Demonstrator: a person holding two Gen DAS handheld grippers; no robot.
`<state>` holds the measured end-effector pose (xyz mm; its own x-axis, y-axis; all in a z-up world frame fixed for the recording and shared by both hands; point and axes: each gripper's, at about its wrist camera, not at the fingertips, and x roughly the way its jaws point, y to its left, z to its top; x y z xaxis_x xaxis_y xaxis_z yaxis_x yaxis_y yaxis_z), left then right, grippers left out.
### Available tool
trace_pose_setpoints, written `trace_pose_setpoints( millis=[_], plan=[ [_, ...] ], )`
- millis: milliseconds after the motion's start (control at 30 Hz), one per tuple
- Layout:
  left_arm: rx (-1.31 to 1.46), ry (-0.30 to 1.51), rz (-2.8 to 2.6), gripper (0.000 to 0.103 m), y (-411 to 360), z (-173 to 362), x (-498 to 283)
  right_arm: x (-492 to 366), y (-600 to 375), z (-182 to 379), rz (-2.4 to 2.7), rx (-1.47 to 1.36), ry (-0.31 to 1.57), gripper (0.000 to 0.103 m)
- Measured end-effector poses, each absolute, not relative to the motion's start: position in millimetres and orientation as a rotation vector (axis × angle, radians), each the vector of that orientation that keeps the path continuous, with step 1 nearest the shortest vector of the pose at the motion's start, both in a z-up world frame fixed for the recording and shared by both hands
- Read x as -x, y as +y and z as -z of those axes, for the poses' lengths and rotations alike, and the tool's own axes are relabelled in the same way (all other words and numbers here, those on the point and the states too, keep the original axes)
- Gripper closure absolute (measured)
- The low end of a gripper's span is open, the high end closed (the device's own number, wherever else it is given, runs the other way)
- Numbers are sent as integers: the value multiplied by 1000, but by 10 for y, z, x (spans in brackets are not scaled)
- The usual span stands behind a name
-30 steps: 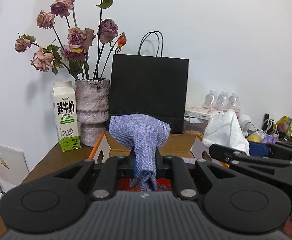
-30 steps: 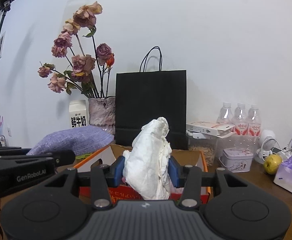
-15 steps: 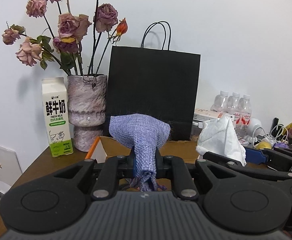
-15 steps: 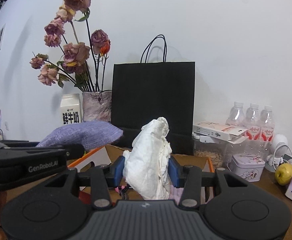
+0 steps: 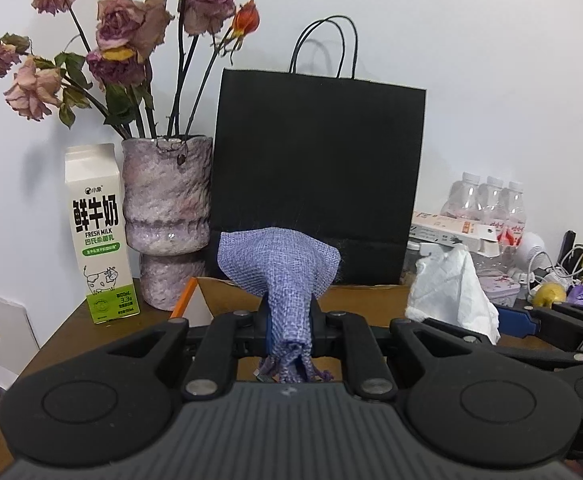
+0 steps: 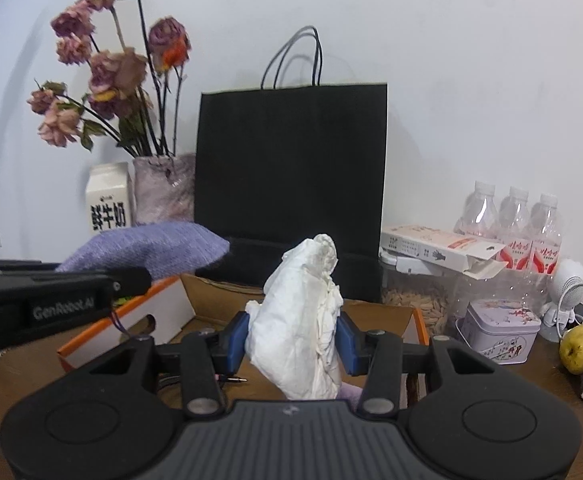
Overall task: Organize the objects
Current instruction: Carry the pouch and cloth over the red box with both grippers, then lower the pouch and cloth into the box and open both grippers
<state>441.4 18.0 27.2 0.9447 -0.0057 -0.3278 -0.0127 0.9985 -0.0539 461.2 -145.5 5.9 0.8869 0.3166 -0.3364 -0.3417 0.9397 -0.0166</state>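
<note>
Both claws advance toward the black paper bag (image 5: 319, 184) and the open cardboard box (image 6: 375, 314) before it; against the earlier views the bag, the vase of dried roses (image 5: 167, 216) and the milk carton (image 5: 99, 236) loom larger, while each load sits unchanged in its grip. Item one: purple woven pouch (image 5: 281, 276), held by our left claw (image 5: 289, 330), whose jaws are clamped tight on the gathered neck, with the fringed drawstring ends hanging below and the body flaring out above and ahead, over the near edge of the box. We judge it light, soft and coarse enough not to slip; the cinched neck is the sound place to hold it, since the body would only collapse under pressure. Item two: crumpled white paper wad (image 6: 301, 320), held by our right claw (image 6: 293, 344), jaws partly apart and pressing on its two flanks, the peak standing upright above the pads, over the box interior. We judge it very light, easily crushed or torn, and best gripped across its thickest middle, as it is now. From the left view the wad (image 5: 449, 292) shows just right of the pouch; from the right view the pouch (image 6: 147, 248) shows as a flattened lavender cushion at left. Also on the desk (image 5: 67, 332): three water bottles (image 6: 511, 216), a small tin (image 6: 499, 330), a yellow-green apple (image 6: 579, 348).
</note>
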Motion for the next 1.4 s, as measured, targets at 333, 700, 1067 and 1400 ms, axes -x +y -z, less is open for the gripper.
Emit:
trace_pose_setpoints(
  millis=[333, 700, 1067, 1400],
  plan=[
    [55, 389, -13, 88, 261, -147, -4694, -4857, -1415, 100, -319, 91, 405, 58],
    [56, 446, -9, 87, 262, 25, -4858, -4949, -1354, 220, -310, 111, 461, 53],
    [77, 401, -94, 0, 309, 25, -4818, -4999, -1397, 255, -285, 89, 489, 3],
    [88, 384, -96, 0, 314, -52, -4746, -4924, -1443, 184, -287, 69, 454, 0]
  ],
)
